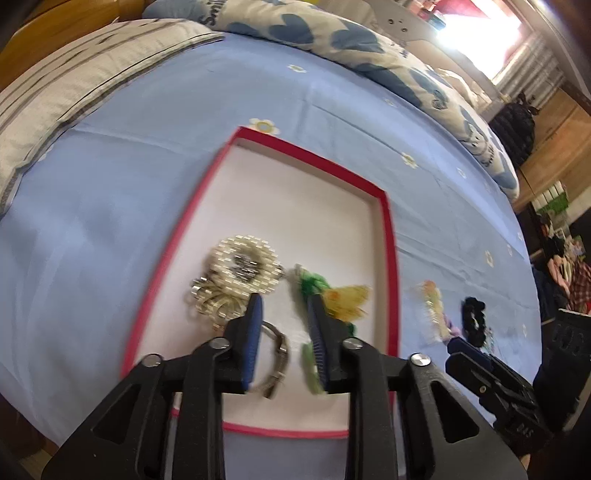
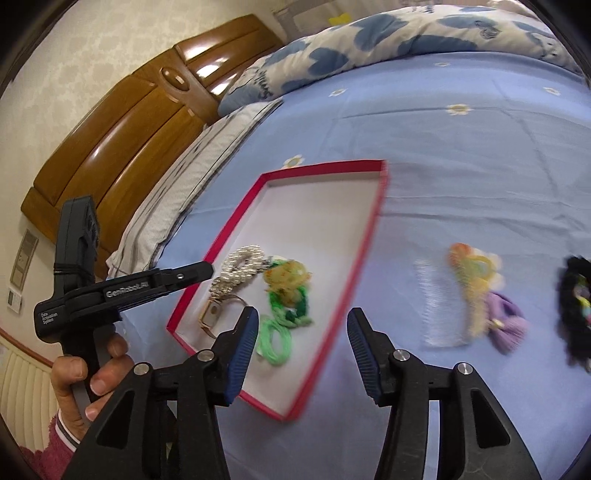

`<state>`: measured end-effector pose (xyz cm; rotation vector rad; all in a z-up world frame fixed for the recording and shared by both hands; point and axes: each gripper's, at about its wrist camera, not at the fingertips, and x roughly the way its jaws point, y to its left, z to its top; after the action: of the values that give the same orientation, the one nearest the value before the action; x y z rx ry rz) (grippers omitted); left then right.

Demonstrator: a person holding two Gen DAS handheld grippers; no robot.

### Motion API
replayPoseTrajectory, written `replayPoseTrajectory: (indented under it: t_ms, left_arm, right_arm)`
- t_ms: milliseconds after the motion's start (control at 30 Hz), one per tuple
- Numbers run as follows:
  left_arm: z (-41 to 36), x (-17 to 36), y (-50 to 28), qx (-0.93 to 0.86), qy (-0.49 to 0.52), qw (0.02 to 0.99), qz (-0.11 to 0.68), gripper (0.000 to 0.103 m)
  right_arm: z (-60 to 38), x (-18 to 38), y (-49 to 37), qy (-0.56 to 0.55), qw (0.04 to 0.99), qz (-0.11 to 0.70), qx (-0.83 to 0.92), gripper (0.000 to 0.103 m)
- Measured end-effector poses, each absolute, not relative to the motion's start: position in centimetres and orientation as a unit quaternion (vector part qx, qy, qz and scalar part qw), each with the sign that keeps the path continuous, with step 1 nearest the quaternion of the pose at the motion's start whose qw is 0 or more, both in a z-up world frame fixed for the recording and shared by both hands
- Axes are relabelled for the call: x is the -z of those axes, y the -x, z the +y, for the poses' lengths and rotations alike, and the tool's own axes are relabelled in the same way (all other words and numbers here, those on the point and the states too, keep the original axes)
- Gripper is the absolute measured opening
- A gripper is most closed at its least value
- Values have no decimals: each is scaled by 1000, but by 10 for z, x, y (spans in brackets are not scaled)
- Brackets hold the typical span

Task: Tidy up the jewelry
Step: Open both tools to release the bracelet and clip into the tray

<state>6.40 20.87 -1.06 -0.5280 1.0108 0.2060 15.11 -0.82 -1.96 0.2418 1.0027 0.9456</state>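
Note:
A red-rimmed white tray [image 1: 384,206] [image 2: 325,166] lies on the blue bedsheet. In it lie a pearl bracelet [image 1: 243,266] [image 2: 242,267], a metal watch [image 1: 279,354] [image 2: 212,317] and a green cord with a yellow pendant [image 1: 343,299] [image 2: 288,284]. My left gripper [image 1: 284,317] hovers open over the tray, empty; it also shows in the right wrist view [image 2: 207,271]. My right gripper [image 2: 301,325] is open and empty above the tray's right rim. On the sheet right of the tray lie a yellow flower comb [image 2: 469,273] [image 1: 434,306], a purple piece [image 2: 506,321] and a black scrunchie [image 2: 576,295] [image 1: 474,319].
A blue-heart quilt [image 1: 332,33] and a striped pillow [image 1: 74,88] lie at the far side of the bed. A wooden headboard [image 2: 122,136] stands at the left. The bed's right edge drops to a wooden floor [image 1: 554,147].

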Motion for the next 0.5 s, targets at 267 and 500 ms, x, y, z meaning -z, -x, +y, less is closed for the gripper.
replayPoseTrajectory:
  t_ms: [267,500]
  left_arm:
    - [165,1,-68,-65,225,844,482,31]
    - [135,-3,-73,-40,211,845,489,31]
  right_arm:
    - [-75,24,-154,-139,789,458,-385,52]
    - [-129,34,-156,-168,803,459,-341,52]
